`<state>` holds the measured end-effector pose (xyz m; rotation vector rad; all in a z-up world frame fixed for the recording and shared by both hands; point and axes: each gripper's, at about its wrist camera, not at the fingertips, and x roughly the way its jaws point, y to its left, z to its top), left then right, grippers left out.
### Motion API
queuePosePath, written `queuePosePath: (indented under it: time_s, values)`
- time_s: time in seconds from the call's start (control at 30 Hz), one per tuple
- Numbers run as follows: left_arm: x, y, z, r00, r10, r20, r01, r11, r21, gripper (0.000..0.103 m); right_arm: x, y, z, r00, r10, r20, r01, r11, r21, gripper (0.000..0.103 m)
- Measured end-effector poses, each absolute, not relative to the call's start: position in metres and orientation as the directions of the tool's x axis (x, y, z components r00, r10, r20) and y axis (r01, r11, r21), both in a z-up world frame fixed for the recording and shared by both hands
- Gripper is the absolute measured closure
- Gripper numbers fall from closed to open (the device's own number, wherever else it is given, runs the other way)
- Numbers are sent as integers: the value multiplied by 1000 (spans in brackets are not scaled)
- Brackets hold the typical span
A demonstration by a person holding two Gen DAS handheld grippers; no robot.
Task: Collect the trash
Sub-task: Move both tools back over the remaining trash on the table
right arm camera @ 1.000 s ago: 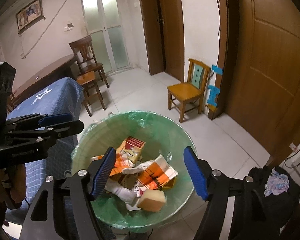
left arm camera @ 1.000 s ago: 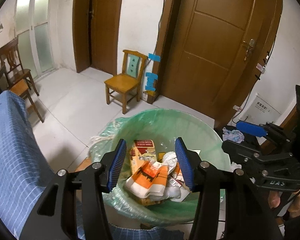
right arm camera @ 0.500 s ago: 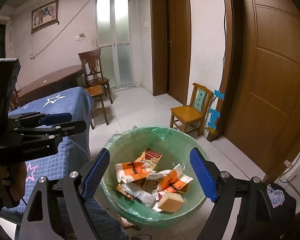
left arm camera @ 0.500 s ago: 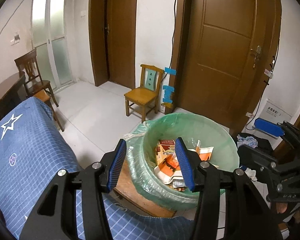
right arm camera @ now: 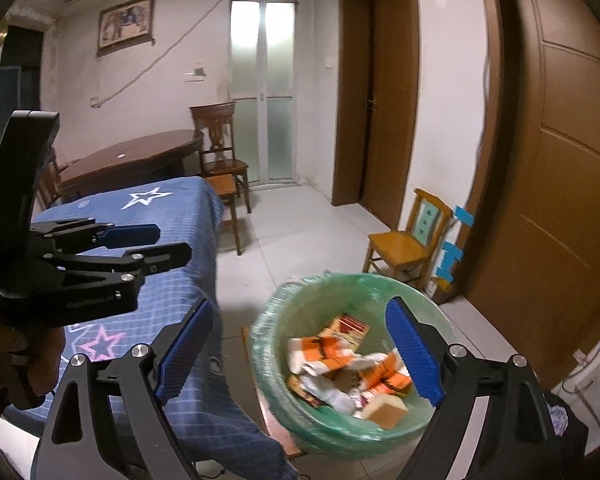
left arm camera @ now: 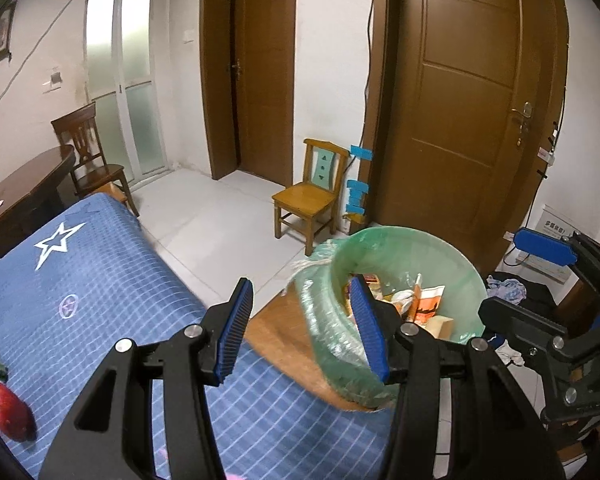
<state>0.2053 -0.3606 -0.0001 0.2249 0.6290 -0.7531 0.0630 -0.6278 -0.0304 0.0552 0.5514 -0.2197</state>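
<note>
A bin lined with a green bag [left arm camera: 452, 256] [right arm camera: 300, 292] stands low beside the blue-clothed table [left arm camera: 80, 280] [right arm camera: 172, 208]. Inside lie orange-and-white wrappers [right arm camera: 332, 356], a red box [right arm camera: 354, 324] and a tan block [right arm camera: 384, 408]. My left gripper [left arm camera: 300, 280] hangs open and empty over the table's edge, left of the bin; it also shows as the left gripper [right arm camera: 140, 244] in the right wrist view. My right gripper [right arm camera: 300, 302] hovers above the bin's near rim, its jaws opening wide with nothing between the pads. A red object [left arm camera: 6, 412] lies on the cloth at far left.
A wooden board [left arm camera: 276, 328] lies under the bin. A yellow chair [left arm camera: 308, 200] stands by the brown door [left arm camera: 460, 100]. A dark chair [right arm camera: 220, 152] and brown table [right arm camera: 132, 156] are at the back. Dark bags with a rag [left arm camera: 508, 288] lie on the floor at right.
Both grippers have pulled back and up from over the bin, which now sits lower and to the right. The blue cloth has come into view. The right jaws have spread wider.
</note>
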Motion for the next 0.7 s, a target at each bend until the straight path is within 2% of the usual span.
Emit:
queuePosePath:
  time_s: [0.17, 0.4, 0.7]
  values:
    - [207, -333, 9, 593, -547, -591, 667, 745, -19, 49, 80, -599, -19, 842, -145, -520, 157, 987, -20, 14]
    - [213, -281, 14, 633, -502, -590, 616, 787, -8, 48, 110, -547, -10, 851, -55, -522, 52, 998, -20, 13]
    - [230, -187, 14, 669, -402, -625, 513, 858, -2, 39, 155, -466, -4, 840, 112, -530, -119, 993, 21, 6]
